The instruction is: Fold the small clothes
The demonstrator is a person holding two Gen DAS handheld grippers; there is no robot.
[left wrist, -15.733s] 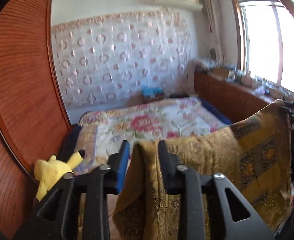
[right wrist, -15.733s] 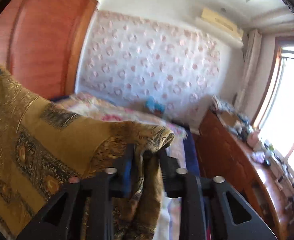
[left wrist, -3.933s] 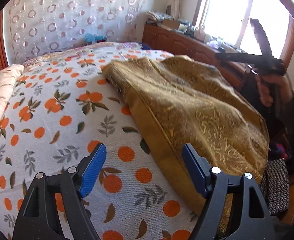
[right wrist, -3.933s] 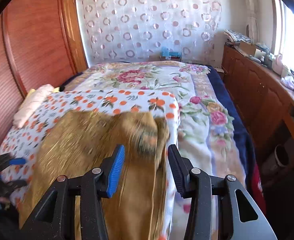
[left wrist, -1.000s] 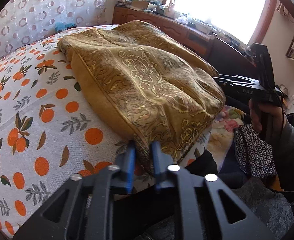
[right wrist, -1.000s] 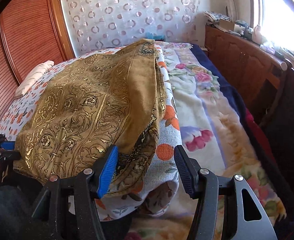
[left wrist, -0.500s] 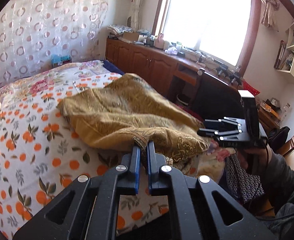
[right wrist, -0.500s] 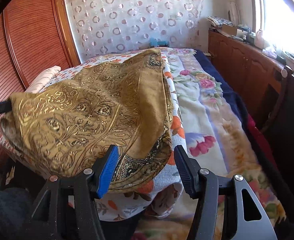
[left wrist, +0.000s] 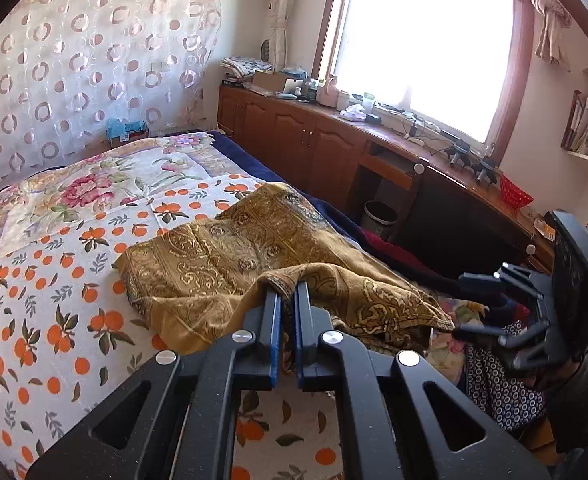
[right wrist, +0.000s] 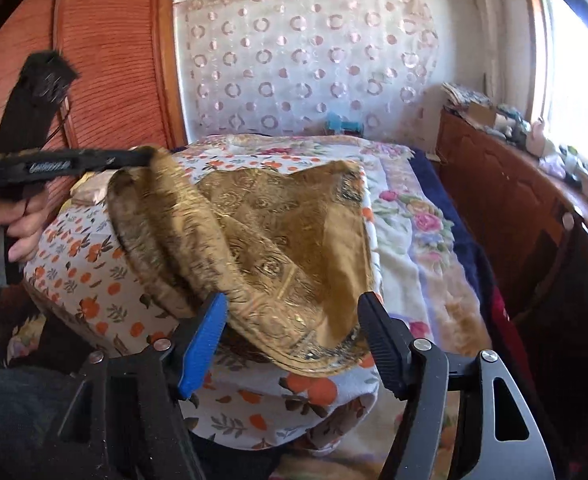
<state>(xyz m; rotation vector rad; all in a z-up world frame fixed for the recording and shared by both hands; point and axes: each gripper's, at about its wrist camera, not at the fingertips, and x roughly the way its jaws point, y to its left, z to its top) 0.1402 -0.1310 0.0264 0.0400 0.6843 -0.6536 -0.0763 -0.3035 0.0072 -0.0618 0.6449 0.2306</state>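
Gold-patterned cloth lies half-folded on the bed, one corner lifted.

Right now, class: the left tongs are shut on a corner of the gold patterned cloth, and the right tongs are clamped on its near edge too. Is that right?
Not quite. The right tongs are not clamped: the right wrist view shows them opening, pads clear of the gold patterned cloth. The left tongs are shut on its corner.

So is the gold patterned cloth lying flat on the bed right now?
No. The left gripper has one corner of the gold cloth pinched and raised; the rest lies rumpled.
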